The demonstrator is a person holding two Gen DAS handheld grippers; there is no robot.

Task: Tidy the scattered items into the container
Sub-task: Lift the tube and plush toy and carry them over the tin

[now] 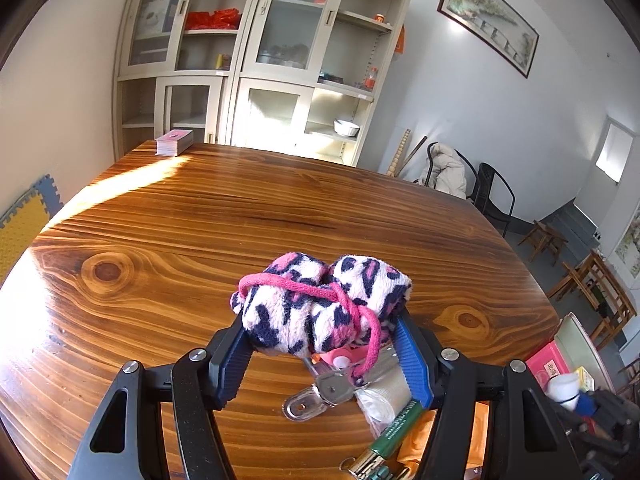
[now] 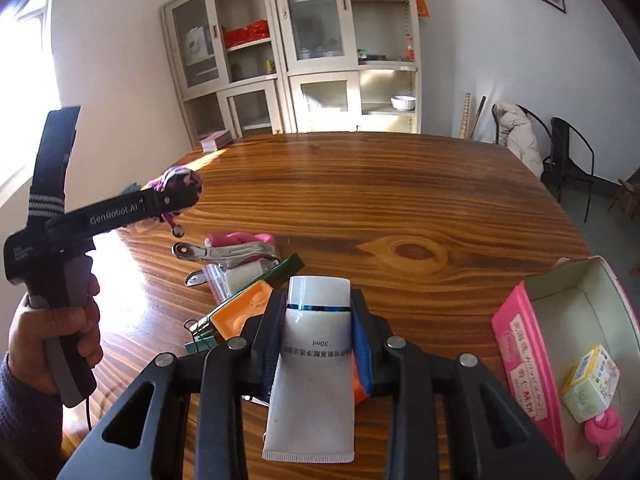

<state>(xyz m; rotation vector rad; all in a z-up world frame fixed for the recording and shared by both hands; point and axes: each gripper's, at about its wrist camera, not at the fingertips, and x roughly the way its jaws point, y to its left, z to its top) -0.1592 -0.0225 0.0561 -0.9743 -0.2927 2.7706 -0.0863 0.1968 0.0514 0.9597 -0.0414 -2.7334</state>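
Lower centre, right wrist view: the right gripper clamps a white tube, cap pointing away, jaws narrowly parted. At lower right lies the open container. Left wrist view, centre: the left gripper, half open, grips a leopard-print plush bundle above the wooden table.

Plush pouch: pink and white with dark navy spots, pink cord. Tube: white, blue band below cap. Table: striped brown woodgrain. Container: pale interior; pink box, yellow-green carton.
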